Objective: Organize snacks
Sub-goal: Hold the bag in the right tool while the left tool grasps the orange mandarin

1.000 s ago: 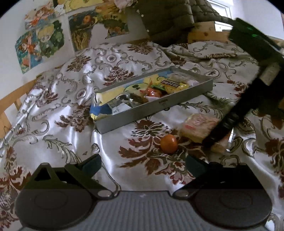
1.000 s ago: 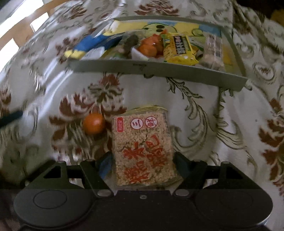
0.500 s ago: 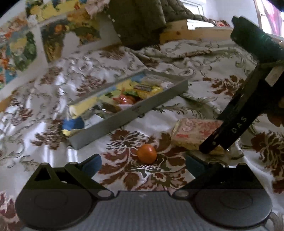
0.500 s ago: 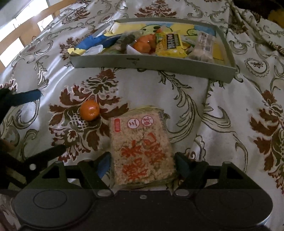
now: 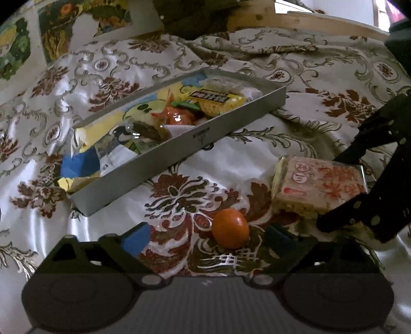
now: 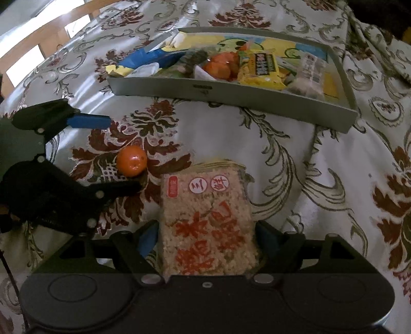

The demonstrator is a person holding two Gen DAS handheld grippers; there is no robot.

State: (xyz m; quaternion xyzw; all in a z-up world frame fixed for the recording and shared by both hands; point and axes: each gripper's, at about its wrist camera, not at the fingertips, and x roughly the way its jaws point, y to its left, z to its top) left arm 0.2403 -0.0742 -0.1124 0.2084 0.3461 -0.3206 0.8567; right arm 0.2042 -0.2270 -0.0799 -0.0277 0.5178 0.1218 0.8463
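A grey tray (image 5: 231, 120) holding several snack packs lies on the patterned bedspread; it also shows in the right wrist view (image 6: 231, 92). A small orange (image 5: 230, 231) lies in front of it, between the open fingers of my left gripper (image 5: 205, 237), nearer the right finger. My right gripper (image 6: 206, 237) has its fingers on both sides of a wrapped rice cracker block (image 6: 208, 226) that rests on the bed. The block (image 5: 318, 185) and the orange (image 6: 131, 164) each show in the other view too.
The bedspread (image 5: 257, 159) is soft and creased. A wooden headboard (image 5: 321, 23) and posters (image 5: 64, 25) stand behind the bed. A wooden rail (image 6: 38, 46) runs along the bed's left side in the right wrist view.
My left gripper has moved forward and down, so the orange now lies between its fingers. My right gripper has stayed around the rice cracker block.
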